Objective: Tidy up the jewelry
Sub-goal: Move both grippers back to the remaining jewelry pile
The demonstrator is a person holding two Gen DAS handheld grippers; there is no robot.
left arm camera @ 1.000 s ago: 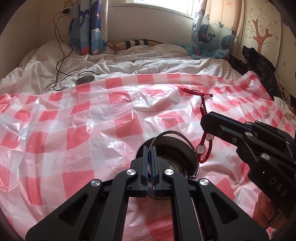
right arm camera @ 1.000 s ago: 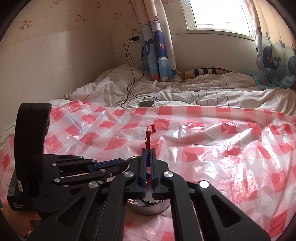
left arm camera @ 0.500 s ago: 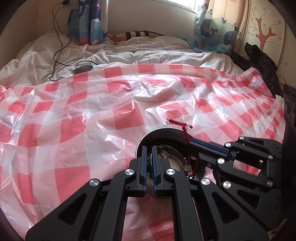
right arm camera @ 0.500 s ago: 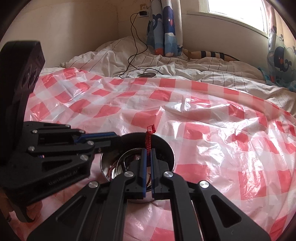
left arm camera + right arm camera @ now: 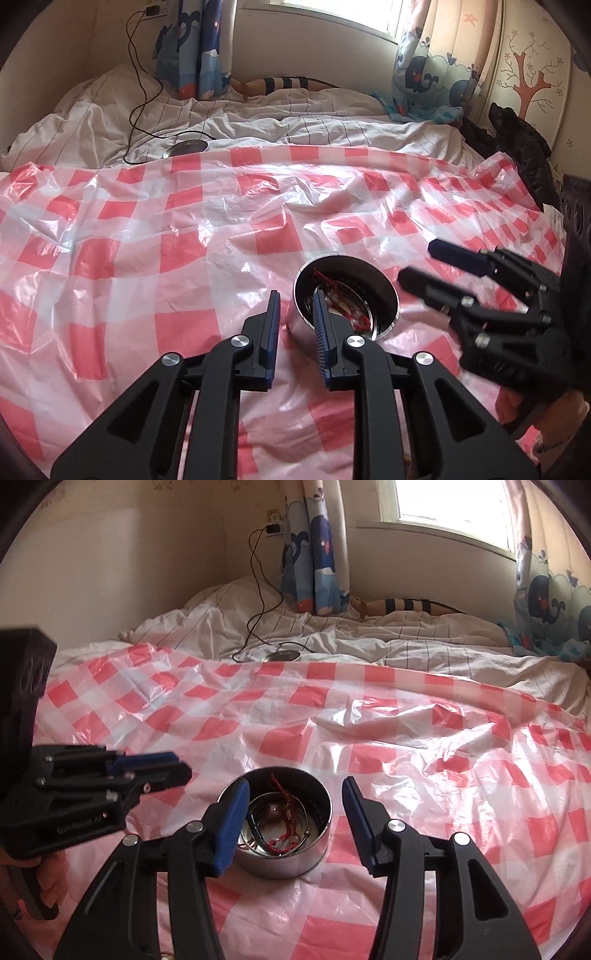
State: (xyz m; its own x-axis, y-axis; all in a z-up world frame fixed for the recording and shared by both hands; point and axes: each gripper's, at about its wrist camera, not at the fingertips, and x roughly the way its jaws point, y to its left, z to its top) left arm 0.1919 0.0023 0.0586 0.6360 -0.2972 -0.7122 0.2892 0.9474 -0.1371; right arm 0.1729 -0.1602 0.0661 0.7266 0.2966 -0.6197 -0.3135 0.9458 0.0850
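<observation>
Both the left gripper [image 5: 295,314] and right gripper [image 5: 293,801] hang spread apart over the tin [image 5: 275,860] (red bracelet [image 5: 284,830] coiled inside), and a careless nudge could tip it on the soft bed [image 5: 424,768]

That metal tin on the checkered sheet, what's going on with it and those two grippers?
A person is sorting jewelry into the tin, which sits on the checkered sheet spread over a bed. A red cord bracelet lies inside it along with some metal bangles. The right gripper is open, its fingers either side of the tin and holding nothing. The left gripper is open too, beside the tin with one finger at its rim.
</observation>
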